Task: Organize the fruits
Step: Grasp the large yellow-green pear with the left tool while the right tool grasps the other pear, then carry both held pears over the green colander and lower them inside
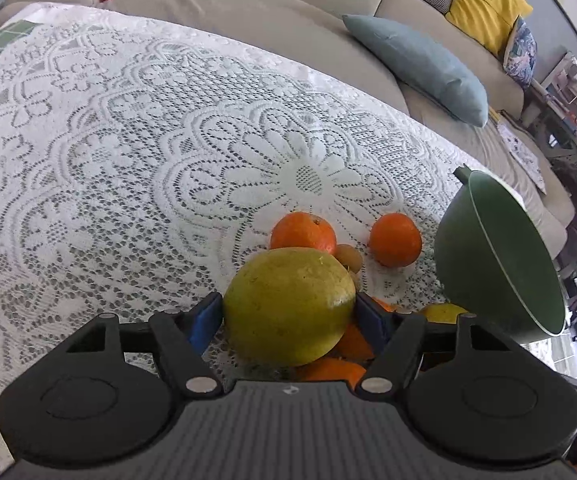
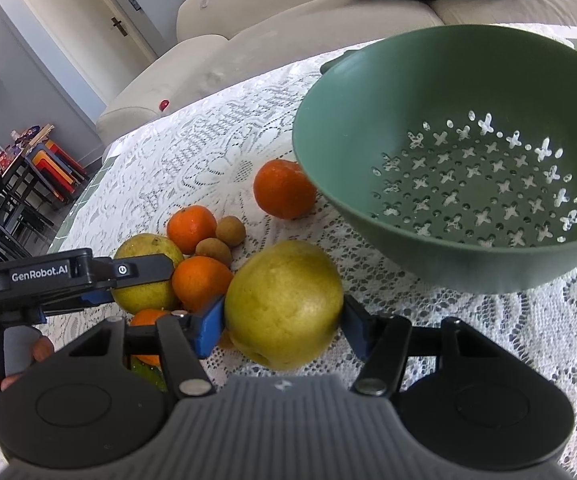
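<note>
Lace-covered bench: my right tongs (image 2: 283, 320) clamp a yellow-green citrus (image 2: 284, 304); left tongs (image 1: 288, 316) bracket another citrus (image 1: 288, 304), contact unclear. Green colander (image 2: 368, 92) near the far edge is empty; all fruit remains.

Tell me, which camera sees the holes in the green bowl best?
The right wrist view. It looks down into the green bowl, so its cross-shaped holes show clearly. The left wrist view catches the bowl only side-on at the right edge, with no holes visible.
</note>
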Available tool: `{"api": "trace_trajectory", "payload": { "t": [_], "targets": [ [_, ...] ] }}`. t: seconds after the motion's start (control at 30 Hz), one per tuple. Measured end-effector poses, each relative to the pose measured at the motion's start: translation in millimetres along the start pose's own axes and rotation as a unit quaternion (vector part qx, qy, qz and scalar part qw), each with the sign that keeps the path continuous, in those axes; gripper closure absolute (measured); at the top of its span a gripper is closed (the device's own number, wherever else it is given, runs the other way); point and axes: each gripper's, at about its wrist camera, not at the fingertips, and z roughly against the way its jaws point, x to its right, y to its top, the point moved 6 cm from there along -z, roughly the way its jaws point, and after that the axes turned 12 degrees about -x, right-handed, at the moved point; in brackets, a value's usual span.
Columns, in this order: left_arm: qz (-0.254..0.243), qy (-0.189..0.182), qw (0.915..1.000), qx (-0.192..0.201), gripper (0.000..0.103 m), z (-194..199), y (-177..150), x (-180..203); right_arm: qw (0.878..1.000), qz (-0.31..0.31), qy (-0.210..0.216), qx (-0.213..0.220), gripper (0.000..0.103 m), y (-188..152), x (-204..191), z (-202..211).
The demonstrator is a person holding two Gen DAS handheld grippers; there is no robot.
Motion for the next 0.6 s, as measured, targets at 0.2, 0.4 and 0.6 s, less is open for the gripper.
{"api": "trace_trajectory", "payload": {
  "t": [0.2, 0.4, 0.6],
  "targets": [
    [0.004, 0.022, 0.9996, 0.018, 0.022, 11, -3, 0, 0.999, 0.030, -0.008, 0.013, 0.044, -2, -8, 4],
    [0.003, 0.048, 0.9976, 0.049, 0.022, 27, -8, 8, 0.996, 0.076, -0.028, 0.037, 0.044, -3, -19, 13],
    [0.004, 0.096, 0.9919, 0.083, 0.022, 53, -13, 25, 0.989, 0.128, -0.032, 0.062, 0.044, -3, -33, 34]
  ]
}}
